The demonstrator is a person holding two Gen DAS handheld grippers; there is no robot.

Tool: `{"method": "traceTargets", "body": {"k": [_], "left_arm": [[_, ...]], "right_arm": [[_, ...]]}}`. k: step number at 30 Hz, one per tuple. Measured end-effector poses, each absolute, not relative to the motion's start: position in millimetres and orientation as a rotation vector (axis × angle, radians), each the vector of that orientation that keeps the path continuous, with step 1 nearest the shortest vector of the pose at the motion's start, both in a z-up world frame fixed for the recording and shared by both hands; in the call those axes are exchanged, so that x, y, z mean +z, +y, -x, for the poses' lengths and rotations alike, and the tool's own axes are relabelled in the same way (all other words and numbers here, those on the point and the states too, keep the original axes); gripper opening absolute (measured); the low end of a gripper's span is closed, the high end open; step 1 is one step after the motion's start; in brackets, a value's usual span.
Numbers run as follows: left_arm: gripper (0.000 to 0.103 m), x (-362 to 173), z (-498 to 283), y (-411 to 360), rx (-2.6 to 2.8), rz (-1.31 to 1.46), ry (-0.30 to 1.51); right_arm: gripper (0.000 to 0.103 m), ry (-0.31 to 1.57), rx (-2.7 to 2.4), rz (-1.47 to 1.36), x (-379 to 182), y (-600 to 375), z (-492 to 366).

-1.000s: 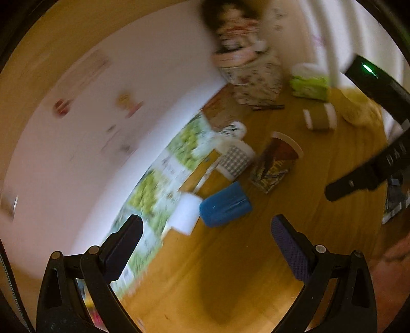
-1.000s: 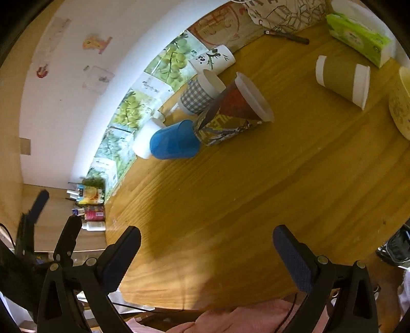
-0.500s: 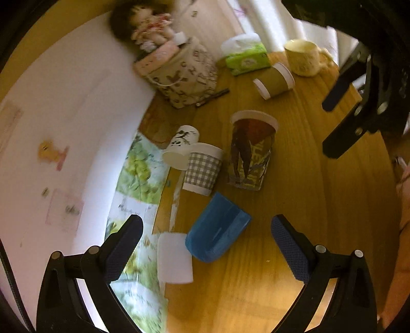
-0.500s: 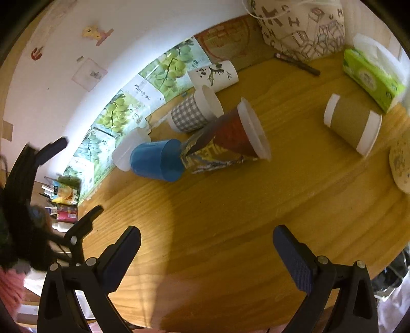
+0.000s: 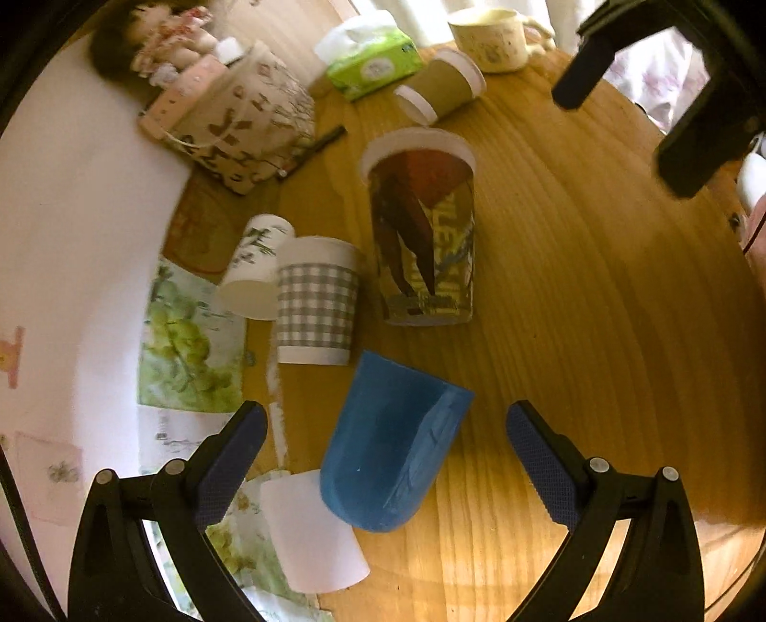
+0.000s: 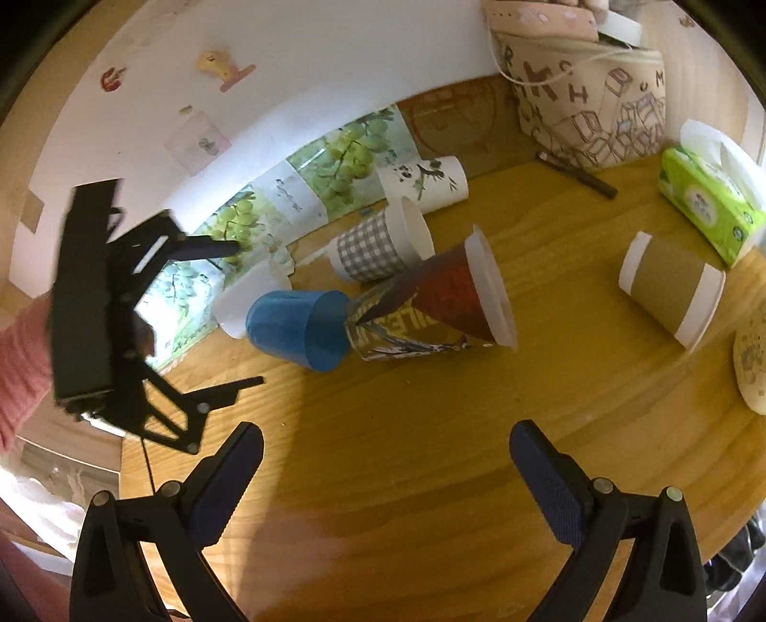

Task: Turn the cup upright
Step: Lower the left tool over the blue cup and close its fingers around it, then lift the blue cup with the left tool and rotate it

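A blue plastic cup (image 5: pixel 390 445) lies on its side on the wooden table (image 5: pixel 574 311), between the open fingers of my left gripper (image 5: pixel 383 459), which hovers just above it, mouth toward me. In the right wrist view the blue cup (image 6: pixel 297 327) lies at mid-left, with the left gripper (image 6: pixel 239 311) beside it. My right gripper (image 6: pixel 385 483) is open and empty, near the table's front edge, well back from the cups.
Several other cups lie nearby: a white cup (image 5: pixel 311 531), a checked cup (image 5: pixel 316 301), a tall red-patterned cup (image 5: pixel 423 234), a panda cup (image 5: pixel 256 268), a brown cup (image 5: pixel 440 88). A fabric bag (image 5: pixel 239 124), tissue pack (image 5: pixel 371 62) and mug (image 5: pixel 493 28) stand behind.
My left gripper has swung round and come down toward the blue cup, which now sits larger between its fingers. My right gripper has moved slightly closer to the cups.
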State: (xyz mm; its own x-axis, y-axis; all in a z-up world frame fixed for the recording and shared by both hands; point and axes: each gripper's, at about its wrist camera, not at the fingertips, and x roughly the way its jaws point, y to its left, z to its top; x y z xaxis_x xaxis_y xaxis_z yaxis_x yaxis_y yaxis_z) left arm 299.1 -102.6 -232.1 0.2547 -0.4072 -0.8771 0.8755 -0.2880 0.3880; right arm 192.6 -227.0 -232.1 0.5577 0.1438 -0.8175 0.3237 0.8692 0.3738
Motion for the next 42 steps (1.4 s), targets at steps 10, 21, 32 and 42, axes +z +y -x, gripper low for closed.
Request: {"method": "traceTargets", "body": {"k": [10, 21, 32, 42], "left_arm": [[0.100, -267, -319, -112, -1.407, -1.357, 0.641], [0.095, -282, -329, -119, -1.422, -1.358, 0.708], [0.084, -293, -329, -142, -1.402, -1.405, 0.762], [0.079, -309, -345, -167, -1.330, -1.365, 0.841]], "right_arm": [[0.103, 0.946, -0.107, -0.457, -228, -214, -190], [0.103, 0.964, -0.128, -0.454, -231, -210, -182], [0.103, 0.964, -0.162, -0.459, -227, -206, -173], [0.103, 0.959, -0.194, -0.481, -225, -209, -160]]}}
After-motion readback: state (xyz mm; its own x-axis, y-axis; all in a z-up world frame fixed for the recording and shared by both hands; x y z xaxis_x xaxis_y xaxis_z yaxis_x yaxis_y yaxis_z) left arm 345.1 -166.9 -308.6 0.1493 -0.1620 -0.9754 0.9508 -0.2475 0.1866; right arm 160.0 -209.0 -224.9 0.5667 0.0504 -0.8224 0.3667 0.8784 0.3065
